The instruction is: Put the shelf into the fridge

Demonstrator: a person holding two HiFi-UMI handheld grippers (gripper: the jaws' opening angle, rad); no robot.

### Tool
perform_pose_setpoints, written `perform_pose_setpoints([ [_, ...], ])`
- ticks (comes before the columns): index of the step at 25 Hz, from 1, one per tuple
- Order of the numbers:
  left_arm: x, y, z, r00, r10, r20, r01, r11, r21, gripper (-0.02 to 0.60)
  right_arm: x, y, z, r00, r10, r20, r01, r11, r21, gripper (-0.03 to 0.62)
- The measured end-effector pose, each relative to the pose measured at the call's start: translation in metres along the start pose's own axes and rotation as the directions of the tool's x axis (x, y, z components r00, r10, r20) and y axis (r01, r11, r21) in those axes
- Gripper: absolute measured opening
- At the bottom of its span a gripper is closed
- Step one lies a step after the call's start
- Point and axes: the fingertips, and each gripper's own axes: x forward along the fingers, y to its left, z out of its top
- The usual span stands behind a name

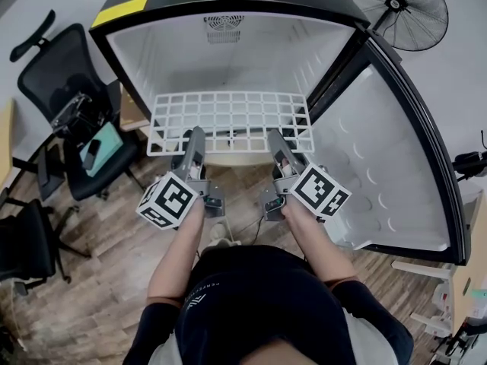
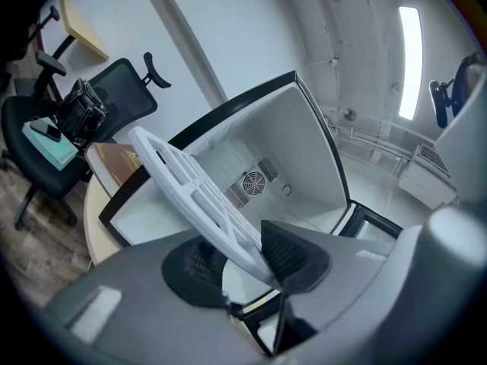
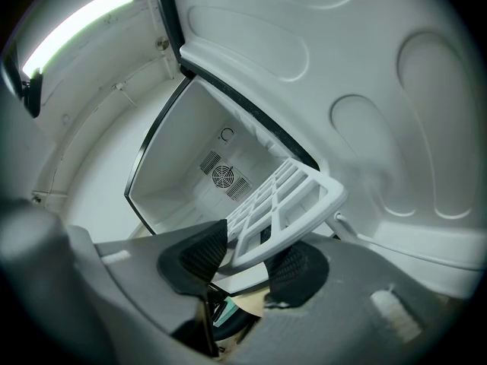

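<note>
In the head view the fingertips of both grippers disappear at the near edge of the shelf [image 1: 228,120]. Whether the shelf's far edge rests on anything inside the fridge [image 1: 175,59] cannot be told, and the grid hides the cabinet's floor. The fridge stands open with its door [image 1: 388,173] swung out to the right, and its white interior shows a round fan vent [image 1: 223,27] on the back wall. The white grid shelf lies roughly level across the fridge's front opening. The left gripper [image 2: 243,261] is clenched on the shelf's near edge, towards the left corner, with the rim running between its black pads. The right gripper [image 3: 255,261] grasps the same edge just beside the right corner, a pad on either face.
</note>
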Motion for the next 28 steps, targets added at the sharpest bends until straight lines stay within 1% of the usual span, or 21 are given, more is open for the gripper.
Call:
perform_pose_setpoints([
  [4, -0.0007, 0.0002, -0.0010, 1.000, 0.004, 0.003, -0.004, 1.000, 0.009, 0.140, -0.0001, -0.0009, -0.0004, 1.000, -0.002, -0.003, 0.002, 1.000, 0.016, 0.135],
  [7, 0.0000, 0.0000, -0.0018, 1.000, -0.004, 0.013, 0.004, 1.000, -0.006, 0.140, -0.0001, -0.0009, -0.0007, 1.000, -0.006, -0.009, 0.006, 1.000, 0.016, 0.137],
  [12, 0.0003, 0.0009, -0.0016, 1.000, 0.001, 0.021, 0.000, 1.000, -0.008, 0.140, 0.0006, -0.0011, -0.0008, 1.000, -0.004, -0.015, 0.004, 1.000, 0.017, 0.137],
  [17, -0.0012, 0.0008, 0.0008, 0.999, 0.021, 0.023, -0.022, 1.000, 0.018, 0.140, 0.0006, -0.0014, -0.0008, 1.000, -0.001, -0.023, 0.002, 1.000, 0.020, 0.137],
  [24, -0.0038, -0.0021, -0.0032, 0.999, 0.009, 0.046, -0.008, 1.000, -0.010, 0.140, 0.0002, -0.0017, 0.0007, 0.999, 0.011, -0.033, -0.011, 1.000, 0.012, 0.135],
  [28, -0.0031, -0.0026, -0.0034, 0.999, 0.012, 0.045, -0.011, 1.000, -0.009, 0.140, 0.0011, -0.0020, 0.0018, 0.999, 0.016, -0.037, -0.016, 1.000, 0.010, 0.135],
])
